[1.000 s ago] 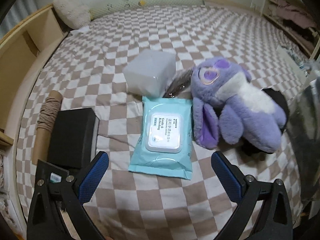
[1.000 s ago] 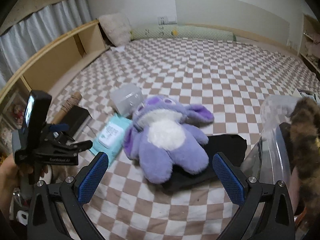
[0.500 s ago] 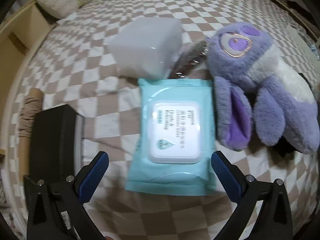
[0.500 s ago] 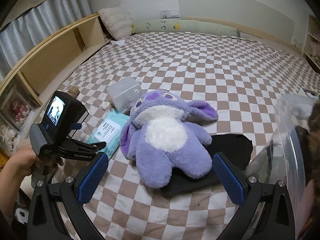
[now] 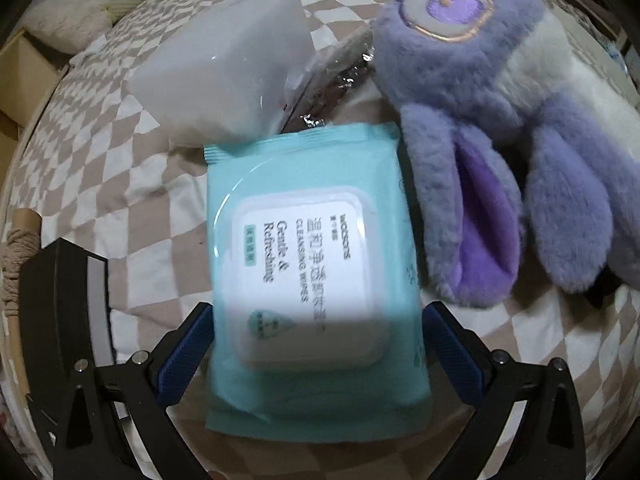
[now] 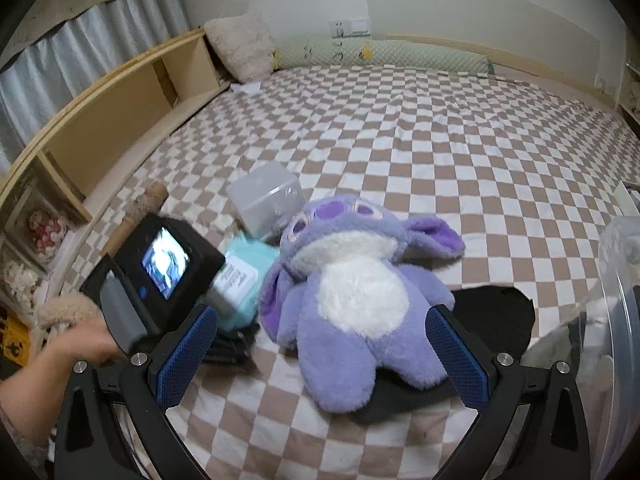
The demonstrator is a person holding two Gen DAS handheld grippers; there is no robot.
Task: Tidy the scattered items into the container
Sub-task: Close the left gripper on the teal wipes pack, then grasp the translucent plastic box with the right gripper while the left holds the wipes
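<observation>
A teal pack of cleansing wipes (image 5: 308, 256) lies flat on the checked bed. My left gripper (image 5: 318, 356) is open, with its blue fingers on either side of the pack's near end. A purple and white plush toy (image 6: 352, 300) lies on its back on a black cloth (image 6: 496, 316). My right gripper (image 6: 320, 356) hangs open just in front of the plush's legs, holding nothing. The clear plastic container (image 6: 616, 320) shows at the right edge with soft items inside. A hand (image 6: 80, 340) holds the left gripper's camera body (image 6: 160, 272).
A translucent plastic box (image 5: 224, 72) and a foil wrapper (image 5: 336, 76) lie beyond the wipes. A black box (image 5: 60, 320) and a twine roll (image 5: 20, 248) sit to the left. A wooden shelf (image 6: 120, 120) borders the bed; pillows line the far wall.
My left gripper has moved forward and down until the wipes pack sits between its open fingers. The right gripper has barely shifted toward the plush.
</observation>
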